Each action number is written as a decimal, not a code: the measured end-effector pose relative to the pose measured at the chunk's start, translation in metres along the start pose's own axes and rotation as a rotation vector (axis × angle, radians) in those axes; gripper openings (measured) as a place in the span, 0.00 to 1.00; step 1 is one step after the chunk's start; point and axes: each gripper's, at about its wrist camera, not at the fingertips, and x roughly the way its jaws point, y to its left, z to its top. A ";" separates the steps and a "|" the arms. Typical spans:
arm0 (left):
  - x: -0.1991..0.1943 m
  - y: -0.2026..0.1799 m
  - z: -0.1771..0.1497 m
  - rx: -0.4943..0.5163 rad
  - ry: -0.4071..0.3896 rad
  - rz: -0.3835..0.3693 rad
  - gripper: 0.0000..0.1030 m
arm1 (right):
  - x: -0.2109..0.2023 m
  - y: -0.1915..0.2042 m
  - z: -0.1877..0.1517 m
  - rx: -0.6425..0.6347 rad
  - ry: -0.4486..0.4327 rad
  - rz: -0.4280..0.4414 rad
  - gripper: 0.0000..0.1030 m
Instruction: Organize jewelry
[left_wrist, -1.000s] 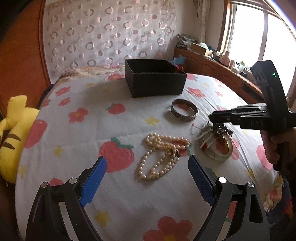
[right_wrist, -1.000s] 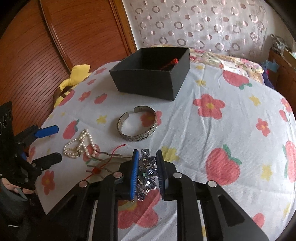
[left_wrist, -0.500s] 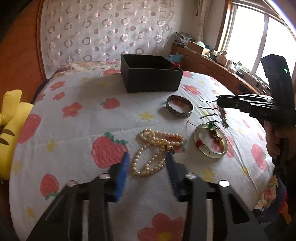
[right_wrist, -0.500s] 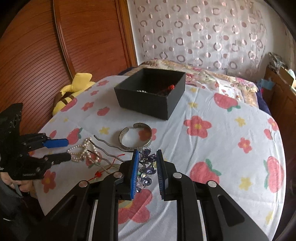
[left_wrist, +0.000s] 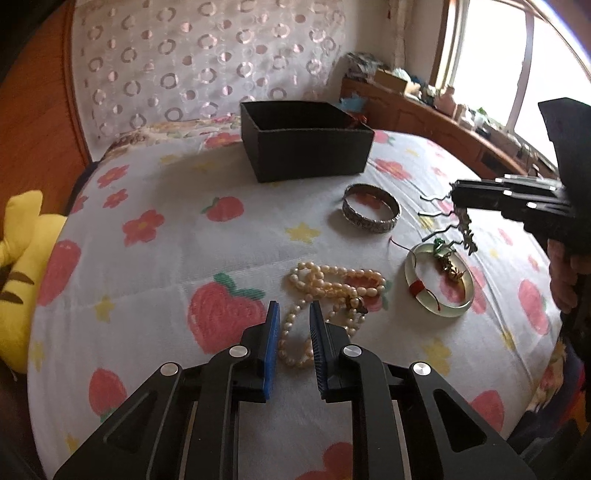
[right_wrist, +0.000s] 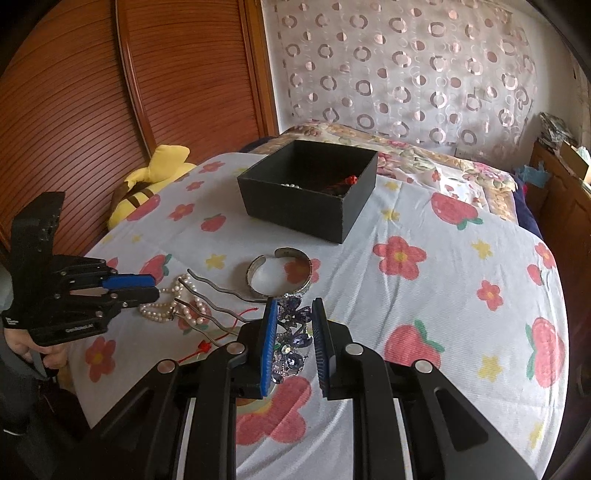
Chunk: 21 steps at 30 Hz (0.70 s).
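My right gripper is shut on a blue jewelled hairpin and holds it above the bedspread; its wavy metal prongs stick out to the left. It shows in the left wrist view hanging under the right gripper. My left gripper has its jaws nearly closed around a strand of the pearl necklace, which lies on the bed. A silver cuff bangle, a pale jade bangle and a black open box lie beyond. The box holds pearls and a red item.
A yellow striped plush toy lies at the bed's left edge. A wooden headboard and patterned curtain stand behind the box. A wooden sideboard with clutter runs along the window side.
My left gripper has narrowed from wide open to nearly closed around the pearl necklace. My right gripper has lifted the hairpin up off the bed.
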 end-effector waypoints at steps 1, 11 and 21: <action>0.003 -0.002 0.002 0.015 0.008 0.004 0.15 | 0.000 0.000 0.000 0.000 0.000 -0.001 0.20; 0.017 -0.010 0.020 0.097 0.031 -0.035 0.04 | -0.006 -0.001 0.002 0.003 -0.012 0.001 0.20; -0.025 -0.013 0.036 0.059 -0.104 -0.055 0.03 | -0.019 -0.003 0.008 0.006 -0.043 0.002 0.20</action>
